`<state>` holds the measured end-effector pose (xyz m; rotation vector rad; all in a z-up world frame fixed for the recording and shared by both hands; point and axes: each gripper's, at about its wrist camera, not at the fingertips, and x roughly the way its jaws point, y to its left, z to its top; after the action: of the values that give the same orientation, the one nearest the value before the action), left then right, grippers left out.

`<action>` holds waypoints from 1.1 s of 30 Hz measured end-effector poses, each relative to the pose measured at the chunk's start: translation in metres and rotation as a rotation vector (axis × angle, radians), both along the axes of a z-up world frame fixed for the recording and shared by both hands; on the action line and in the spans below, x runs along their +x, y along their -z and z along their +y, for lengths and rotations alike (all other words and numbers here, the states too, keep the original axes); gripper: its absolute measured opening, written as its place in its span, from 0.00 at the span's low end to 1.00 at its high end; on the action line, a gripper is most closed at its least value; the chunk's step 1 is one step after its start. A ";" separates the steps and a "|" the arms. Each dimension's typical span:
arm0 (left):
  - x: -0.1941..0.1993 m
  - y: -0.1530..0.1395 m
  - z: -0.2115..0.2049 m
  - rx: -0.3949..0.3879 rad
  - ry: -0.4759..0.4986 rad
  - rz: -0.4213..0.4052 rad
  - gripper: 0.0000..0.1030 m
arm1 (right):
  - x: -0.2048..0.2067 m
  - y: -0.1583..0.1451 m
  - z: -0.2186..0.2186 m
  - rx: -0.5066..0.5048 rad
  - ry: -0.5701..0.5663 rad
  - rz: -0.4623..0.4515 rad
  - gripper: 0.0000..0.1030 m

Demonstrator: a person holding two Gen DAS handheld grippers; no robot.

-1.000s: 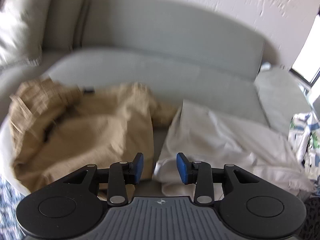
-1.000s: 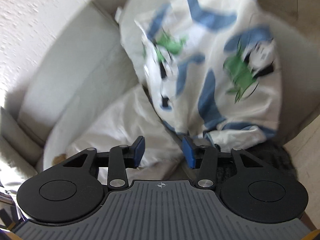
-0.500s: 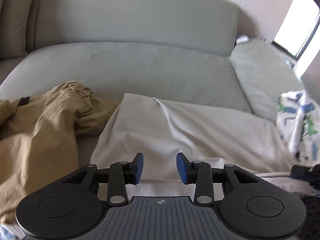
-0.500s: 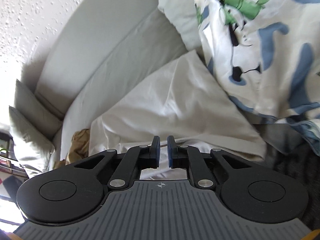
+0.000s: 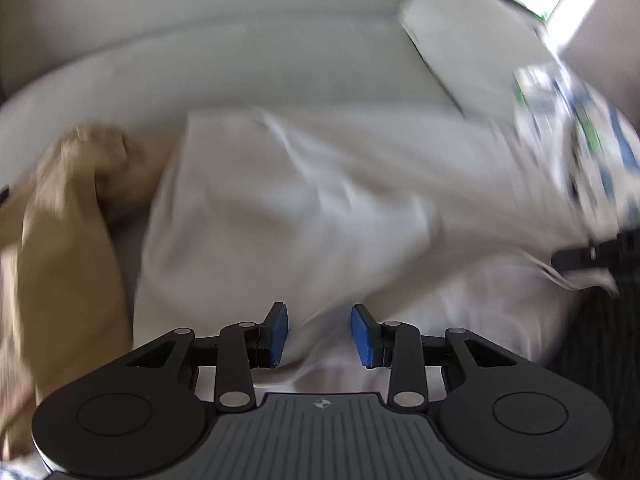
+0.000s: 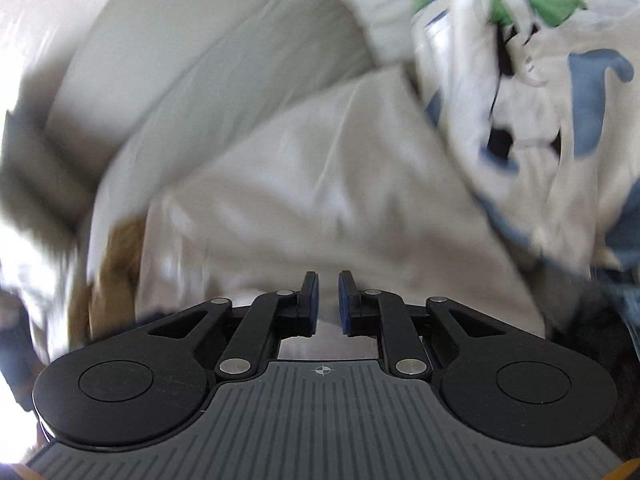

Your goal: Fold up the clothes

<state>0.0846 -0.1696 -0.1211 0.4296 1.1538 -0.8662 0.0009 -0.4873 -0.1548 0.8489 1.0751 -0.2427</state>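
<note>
Sofa (image 5: 280, 64): pale grey, seat and backrest both in view; carries all the clothes listed here.

White garment (image 5: 320, 208): spread across the seat cushion in front of me, creased, its near edge falling toward both my grippers. Both views are blurred, so I cannot name the kind of garment.

Tan garment (image 5: 68, 248): bunched in a heap just left of the white one, touching its left edge.

Printed cloth (image 6: 532, 92): white with blue and green figures, crumpled at the right end of the white garment and partly lying over it.

My left gripper (image 5: 319, 334): tilted down over the near edge of the white garment, blue pads (image 5: 278, 334) apart, fabric seen in the gap but not pinched.

My right gripper (image 6: 325, 304): over the white garment near its right end, jaws opening, a narrow gap between the pads (image 6: 310, 304); I see no fabric clamped there.
</note>
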 end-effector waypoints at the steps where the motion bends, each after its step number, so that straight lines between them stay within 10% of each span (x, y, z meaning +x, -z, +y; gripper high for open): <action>1: -0.011 -0.002 0.008 0.020 0.025 -0.015 0.32 | -0.007 0.000 0.007 -0.001 -0.043 0.028 0.25; 5: -0.036 -0.020 0.040 -0.017 0.015 -0.073 0.35 | -0.042 0.002 0.027 0.017 -0.132 0.117 0.30; 10: -0.050 -0.042 0.044 -0.144 -0.068 -0.229 0.41 | -0.067 -0.024 0.030 -0.003 -0.092 -0.051 0.43; 13: -0.064 -0.043 0.025 -0.184 -0.055 -0.340 0.61 | -0.048 -0.031 0.038 -0.030 -0.097 -0.110 0.54; 19: -0.089 -0.028 -0.002 -0.207 0.001 -0.425 0.65 | -0.033 -0.006 0.039 0.256 0.087 -0.228 0.51; 25: -0.112 -0.018 0.004 -0.130 0.108 -0.520 0.65 | -0.021 -0.026 0.082 -0.293 -0.245 -0.182 0.51; 33: -0.079 -0.021 0.033 -0.221 -0.162 -0.323 0.66 | -0.015 -0.014 0.117 -0.640 -0.545 -0.182 0.43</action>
<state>0.0055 -0.1367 -0.0997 0.2773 0.7746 -0.7419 -0.0143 -0.3700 -0.1410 -0.0079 0.9356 -0.0378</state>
